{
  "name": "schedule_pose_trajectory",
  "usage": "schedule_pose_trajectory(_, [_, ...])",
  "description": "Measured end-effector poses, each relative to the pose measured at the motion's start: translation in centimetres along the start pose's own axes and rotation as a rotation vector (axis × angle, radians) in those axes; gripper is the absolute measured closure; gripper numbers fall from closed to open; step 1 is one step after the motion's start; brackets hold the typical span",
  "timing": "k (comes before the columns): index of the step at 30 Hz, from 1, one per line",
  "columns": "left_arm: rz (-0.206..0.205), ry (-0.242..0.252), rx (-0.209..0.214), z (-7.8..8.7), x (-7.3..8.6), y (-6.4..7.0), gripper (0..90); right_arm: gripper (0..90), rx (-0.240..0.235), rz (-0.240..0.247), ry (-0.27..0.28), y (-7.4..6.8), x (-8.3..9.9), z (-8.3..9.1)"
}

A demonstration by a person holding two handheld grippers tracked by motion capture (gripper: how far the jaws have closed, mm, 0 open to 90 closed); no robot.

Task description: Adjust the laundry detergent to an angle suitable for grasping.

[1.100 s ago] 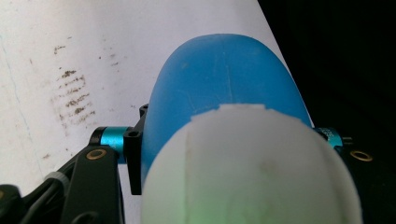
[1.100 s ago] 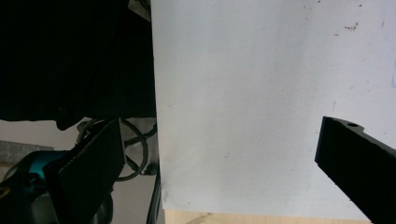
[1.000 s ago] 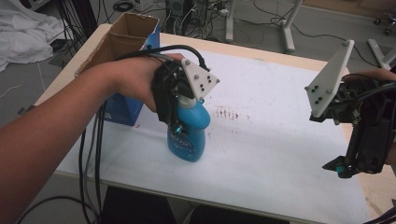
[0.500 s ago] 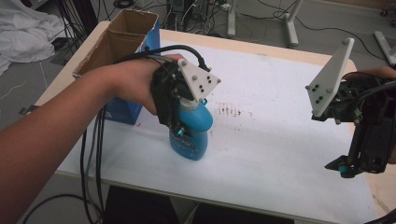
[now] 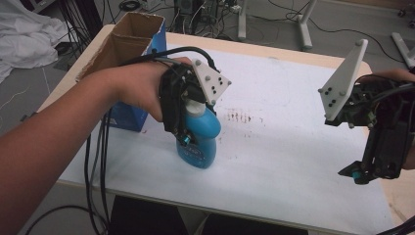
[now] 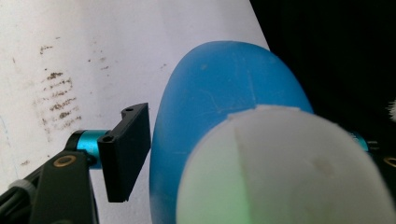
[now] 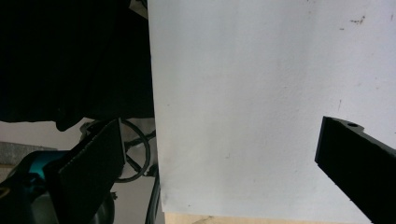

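A blue bottle (image 5: 199,142) with a white cap (image 5: 195,108) stands tilted near the table's front left. My left gripper (image 5: 188,139) comes down over it and is shut on its upper body. In the left gripper view the bottle (image 6: 224,107) and cap (image 6: 285,177) are close up. One black pad (image 6: 126,154) presses the bottle's side, and the other jaw is mostly hidden behind the cap. My right gripper (image 5: 359,174) hangs over the table's right front edge, far from the bottle. In its own view the right gripper (image 7: 224,163) is open with bare table between the jaws.
An open cardboard box (image 5: 122,54) with a blue side stands at the back left, just behind the bottle. Brown smudges (image 5: 240,117) mark the white tabletop (image 5: 284,156). Cables (image 5: 98,171) hang over the front left edge. The table's front edge (image 7: 154,140) runs beside the right gripper.
The left gripper and the bottle have edged slightly to the right. The right gripper has hardly moved.
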State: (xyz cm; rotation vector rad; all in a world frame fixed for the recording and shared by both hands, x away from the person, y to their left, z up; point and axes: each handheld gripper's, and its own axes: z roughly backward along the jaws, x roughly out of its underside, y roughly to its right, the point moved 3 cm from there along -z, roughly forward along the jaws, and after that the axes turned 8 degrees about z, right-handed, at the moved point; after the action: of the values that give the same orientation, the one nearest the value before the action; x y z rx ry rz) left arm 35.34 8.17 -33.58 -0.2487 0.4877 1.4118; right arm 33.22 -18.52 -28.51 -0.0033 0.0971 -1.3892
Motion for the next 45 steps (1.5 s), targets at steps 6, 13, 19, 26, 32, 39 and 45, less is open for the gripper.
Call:
schedule_pose_trajectory(6, [0.026, -0.039, -0.005, 0.5, -0.2, 0.2, 21.9, 1.0, -0.003, 0.003, -0.003, 0.0, -0.1, 0.0])
schedule_pose_trajectory(13, [0.044, -0.068, -0.007, 1.6, -0.6, 0.5, 20.0, 1.1, -0.005, 0.013, 0.0, 0.2, -0.3, -0.1])
schedule_pose_trajectory(19, [0.06, -0.108, -0.028, 3.0, -0.6, 0.4, 16.0, 1.0, -0.004, 0.018, -0.001, 0.4, -0.4, -0.1])
schedule_pose_trajectory(26, [0.103, -0.158, -0.048, 4.4, -0.6, 0.2, 11.7, 1.0, -0.007, 0.025, -0.001, 0.7, -0.5, -0.1])
schedule_pose_trajectory(32, [0.152, -0.207, -0.061, 5.6, -0.2, -0.2, 7.2, 1.1, -0.005, 0.028, 0.001, 1.1, -0.7, 0.2])
schedule_pose_trajectory(39, [0.209, -0.238, -0.083, 7.2, 0.3, -1.0, 5.2, 1.1, 0.006, 0.026, 0.007, 2.0, -1.1, 0.9])
schedule_pose_trajectory(45, [0.26, -0.256, -0.102, 8.1, 0.9, -1.8, 1.7, 1.1, 0.013, 0.023, 0.015, 3.1, -1.6, 1.7])
